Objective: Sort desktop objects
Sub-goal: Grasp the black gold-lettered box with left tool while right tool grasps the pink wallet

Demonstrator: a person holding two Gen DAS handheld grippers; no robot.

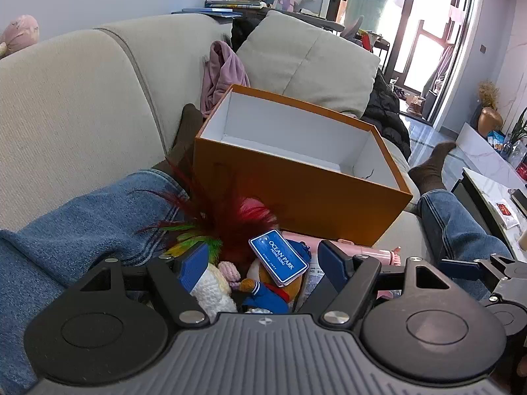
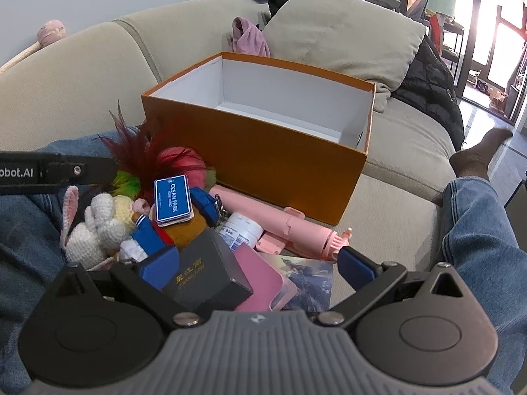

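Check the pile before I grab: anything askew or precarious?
Yes. The blue Ocean Park tag lies tilted atop the plush toy, and the black box sits canted on the heap. The orange box stands upright.

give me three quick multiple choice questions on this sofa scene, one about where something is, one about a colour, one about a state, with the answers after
1. Where does the blue Ocean Park tag lie?
A. inside the orange box
B. on top of the toy pile in front of the box
C. on the cushion behind the box

2. What colour is the inside of the orange box?
A. white
B. black
C. orange

3. How does the right gripper stand?
A. shut on the black box
B. shut on the pink tube
C. open, holding nothing

Answers:
1. B: the tag rests on the stuffed toys, on the near side of the box.
2. A: the inner walls and floor show white in both views.
3. C: its blue fingers stand wide apart, and the black box lies between them ungripped.
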